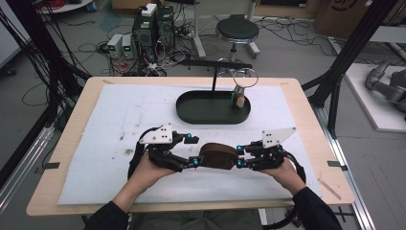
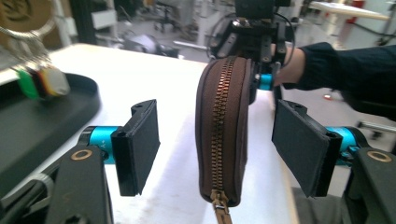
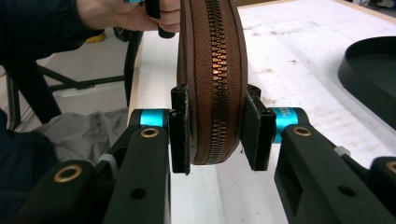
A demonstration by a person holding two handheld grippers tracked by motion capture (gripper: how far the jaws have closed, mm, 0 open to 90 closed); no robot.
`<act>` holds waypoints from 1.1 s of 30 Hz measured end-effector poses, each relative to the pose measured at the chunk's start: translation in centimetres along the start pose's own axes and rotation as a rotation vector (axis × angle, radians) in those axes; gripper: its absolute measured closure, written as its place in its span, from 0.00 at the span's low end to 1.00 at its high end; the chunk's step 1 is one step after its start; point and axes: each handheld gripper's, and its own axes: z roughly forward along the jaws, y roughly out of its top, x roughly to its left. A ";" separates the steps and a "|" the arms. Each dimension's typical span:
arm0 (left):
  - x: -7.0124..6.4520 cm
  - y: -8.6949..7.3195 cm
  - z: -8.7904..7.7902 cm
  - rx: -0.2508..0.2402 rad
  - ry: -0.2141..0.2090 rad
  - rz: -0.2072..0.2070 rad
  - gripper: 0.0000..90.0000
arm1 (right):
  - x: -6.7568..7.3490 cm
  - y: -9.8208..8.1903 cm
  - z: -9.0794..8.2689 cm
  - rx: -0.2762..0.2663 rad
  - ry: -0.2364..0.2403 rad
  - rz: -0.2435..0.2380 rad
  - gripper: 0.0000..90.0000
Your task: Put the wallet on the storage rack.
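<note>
A brown zippered pouch [image 1: 219, 155] hangs above the white mat near the table's front, between my two grippers. My right gripper [image 1: 240, 157] is shut on its right end; in the right gripper view the pads [image 3: 180, 133] press both sides of the pouch [image 3: 212, 70], zipper facing the camera. My left gripper [image 1: 193, 151] is open at the pouch's left end. In the left gripper view the pouch [image 2: 223, 130] stands between the jaws, with a gap to each pad [image 2: 140, 144], and the zipper pull [image 2: 218, 203] hangs at its near end.
A black oval tray [image 1: 191, 112] sits behind the grippers at mid table, with a key ring and coloured tags [image 1: 241, 96] hanging over its right end from a thin black stand [image 1: 213, 79]. A white mat [image 1: 95, 143] covers the wooden table.
</note>
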 end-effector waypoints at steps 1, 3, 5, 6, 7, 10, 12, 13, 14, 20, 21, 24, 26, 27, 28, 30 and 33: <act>0.0 0.0 0.1 0.004 -0.009 -0.001 0.35 | 0.0 0.0 0.0 0.006 0.006 -0.004 0.76; -0.1 0.0 0.3 0.022 -0.040 -0.001 0.35 | 0.1 0.0 0.1 0.004 0.007 -0.007 0.76; -0.2 0.0 0.6 0.050 -0.055 -0.001 0.34 | 0.1 0.1 0.2 0.007 0.014 -0.006 0.76; -0.3 0.0 0.7 0.060 -0.061 0.002 0.34 | 0.1 0.1 0.2 0.012 0.020 -0.007 0.76; -0.3 -0.1 0.8 0.071 -0.065 0.010 0.36 | 0.2 0.1 0.4 0.014 0.024 -0.014 0.76; -0.5 -0.1 1.2 0.108 -0.074 0.022 0.42 | 0.4 0.1 0.7 0.035 0.040 -0.017 0.76; -0.5 -0.2 1.4 0.130 -0.086 0.021 0.47 | 0.4 0.1 0.8 0.045 0.045 -0.022 0.76; -0.5 -0.2 1.5 0.144 -0.089 0.025 0.49 | 0.4 0.1 0.9 0.051 0.050 -0.027 0.76; -0.6 -0.3 1.6 0.148 -0.090 0.022 0.49 | 0.4 0.1 0.9 0.051 0.050 -0.027 0.76; -0.7 -0.5 1.8 0.192 -0.098 0.053 0.62 | 0.6 0.2 1.2 0.072 0.061 -0.035 0.76; -0.7 -0.5 1.9 0.192 -0.099 0.055 0.65 | 0.6 0.2 1.2 0.073 0.060 -0.038 0.76; -0.7 -0.5 1.9 0.190 -0.100 0.052 0.67 | 0.6 0.2 1.2 0.074 0.060 -0.038 0.76; -0.6 -0.5 1.8 0.185 -0.102 0.048 0.70 | 0.6 0.2 1.2 0.075 0.059 -0.043 0.76; -0.6 -0.5 1.8 0.185 -0.102 0.052 0.70 | 0.7 0.2 1.2 0.074 0.057 -0.046 0.76; -0.6 -0.5 1.8 0.185 -0.105 0.054 0.71 | 0.7 0.2 1.2 0.072 0.054 -0.047 0.75; -0.6 -0.5 1.7 0.180 -0.113 0.049 0.72 | 0.7 0.2 1.2 0.072 0.058 -0.047 0.75; -0.6 -0.5 1.7 0.175 -0.114 0.054 0.73 | 0.7 0.2 1.2 0.065 0.062 -0.048 0.73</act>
